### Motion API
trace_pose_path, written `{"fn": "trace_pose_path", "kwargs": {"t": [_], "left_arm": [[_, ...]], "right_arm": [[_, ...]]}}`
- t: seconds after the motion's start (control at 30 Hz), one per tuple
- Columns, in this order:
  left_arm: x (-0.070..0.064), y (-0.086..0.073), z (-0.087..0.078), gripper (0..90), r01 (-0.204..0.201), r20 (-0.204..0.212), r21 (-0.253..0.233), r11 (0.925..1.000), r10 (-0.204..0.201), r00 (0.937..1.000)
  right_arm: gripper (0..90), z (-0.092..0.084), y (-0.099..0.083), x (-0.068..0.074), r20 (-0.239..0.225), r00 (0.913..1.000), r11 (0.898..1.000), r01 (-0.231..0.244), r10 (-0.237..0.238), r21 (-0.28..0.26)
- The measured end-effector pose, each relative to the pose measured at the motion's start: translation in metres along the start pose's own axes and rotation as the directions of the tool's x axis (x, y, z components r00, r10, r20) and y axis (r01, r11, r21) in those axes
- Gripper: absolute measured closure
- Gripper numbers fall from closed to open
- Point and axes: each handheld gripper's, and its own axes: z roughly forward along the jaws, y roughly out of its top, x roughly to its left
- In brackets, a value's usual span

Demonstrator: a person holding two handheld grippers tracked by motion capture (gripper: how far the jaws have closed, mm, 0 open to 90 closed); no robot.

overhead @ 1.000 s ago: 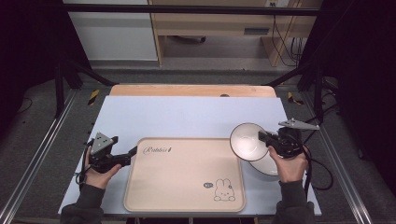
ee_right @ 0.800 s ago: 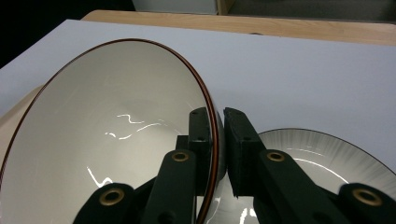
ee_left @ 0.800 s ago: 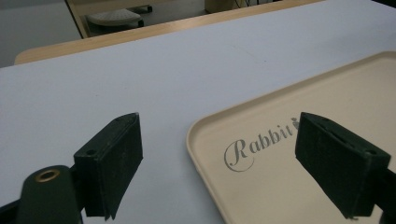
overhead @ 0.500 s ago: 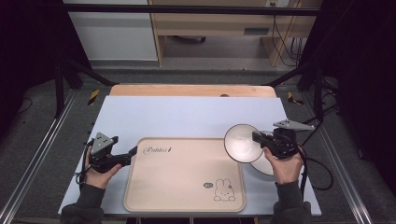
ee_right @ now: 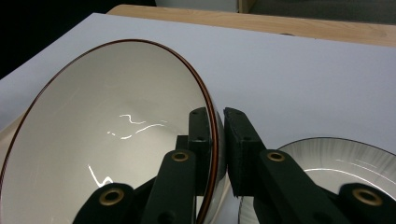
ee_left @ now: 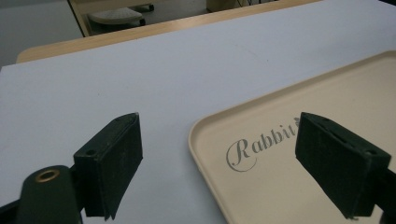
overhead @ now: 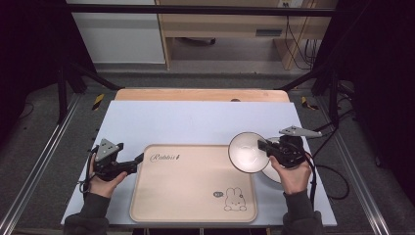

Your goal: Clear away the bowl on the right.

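A white bowl point(overhead: 247, 152) with a thin red-brown rim point(ee_right: 116, 135) is held tilted, its hollow facing up and left. My right gripper point(overhead: 263, 146) point(ee_right: 217, 119) is shut on the bowl's right rim, one jaw inside and one outside. In the high view the bowl overlaps the right edge of the beige rabbit tray point(overhead: 191, 196). My left gripper point(overhead: 138, 160) point(ee_left: 219, 126) stands open at the tray's near-left corner point(ee_left: 205, 135), one jaw over the table and one over the tray, with nothing gripped.
A white plate point(ee_right: 336, 163) with a dark rim lies flat on the pale blue table cover point(overhead: 195, 122) just under my right hand point(overhead: 293, 178). A bare wooden strip point(overhead: 200, 94) runs along the far edge. Cables trail off to the right.
My right gripper has carried the bowl a little to the left, from beside the tray to over its right edge. The left gripper has stayed put.
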Motion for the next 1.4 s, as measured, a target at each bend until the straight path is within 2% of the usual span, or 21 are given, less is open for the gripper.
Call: {"fn": "trace_pose_path", "kwargs": {"t": [0.6,1.4], "left_arm": [[-0.001,-0.001,0.001,14.3,-0.008,0.004,0.005,1.0000,0.008,1.0000],[-0.001,0.000,-0.001,14.2,-0.006,0.003,-0.003,1.0000,0.006,1.0000]], "right_arm": [[81.4,0.018,0.001,0.019,-0.035,0.9992,1.000,0.023,-0.022,0.018],[81.5,0.054,0.008,0.039,-0.065,0.9972,0.997,0.041,-0.037,0.066]]}}
